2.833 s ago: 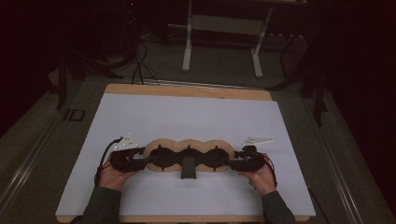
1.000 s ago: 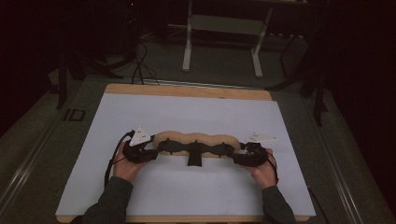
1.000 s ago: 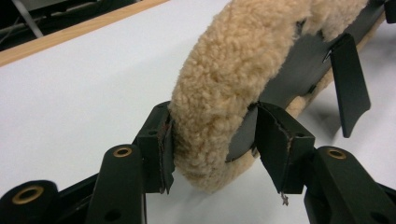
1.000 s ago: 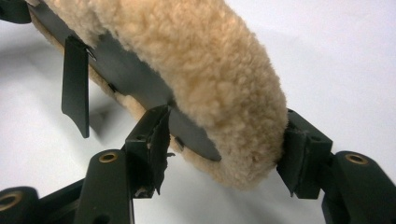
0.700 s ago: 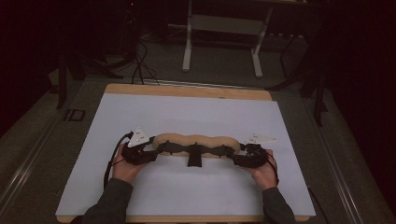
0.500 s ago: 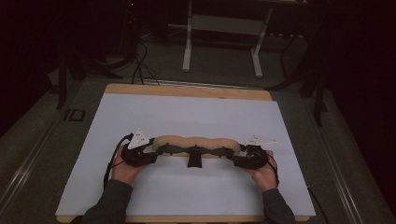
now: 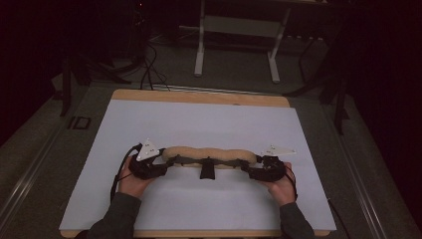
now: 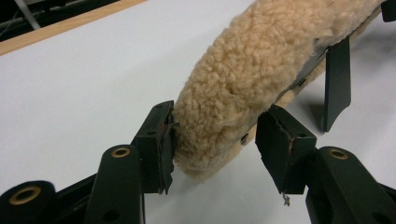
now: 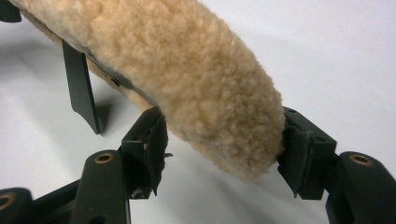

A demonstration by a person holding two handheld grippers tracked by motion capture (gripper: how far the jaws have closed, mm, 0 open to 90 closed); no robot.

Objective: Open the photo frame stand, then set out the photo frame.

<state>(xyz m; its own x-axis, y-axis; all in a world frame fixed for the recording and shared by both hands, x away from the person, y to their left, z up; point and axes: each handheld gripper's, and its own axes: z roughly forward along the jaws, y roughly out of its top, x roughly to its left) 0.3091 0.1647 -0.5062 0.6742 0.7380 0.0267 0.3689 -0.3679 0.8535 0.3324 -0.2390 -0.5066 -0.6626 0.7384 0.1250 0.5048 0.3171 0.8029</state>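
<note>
We find the fleece pad (image 7: 209, 155) lying across the table's (image 7: 199, 119) near half. L gripper (image 8: 215, 141): one jaw touches, other stands clear, not clamped. R gripper (image 9: 223, 142): jaws bracket the end, grip unclear. Gripper views add a black strap (image 8: 337, 79).

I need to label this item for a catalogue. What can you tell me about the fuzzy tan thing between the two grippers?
The fleece pad is a long, narrow roll of tan, curly, sheepskin-like pile, folded over a dark backing with a short black strap hanging near its middle. It lies crosswise near the front of the white table. The left gripper and right gripper each straddle one rounded end, at least one jaw touching the pile.
</note>
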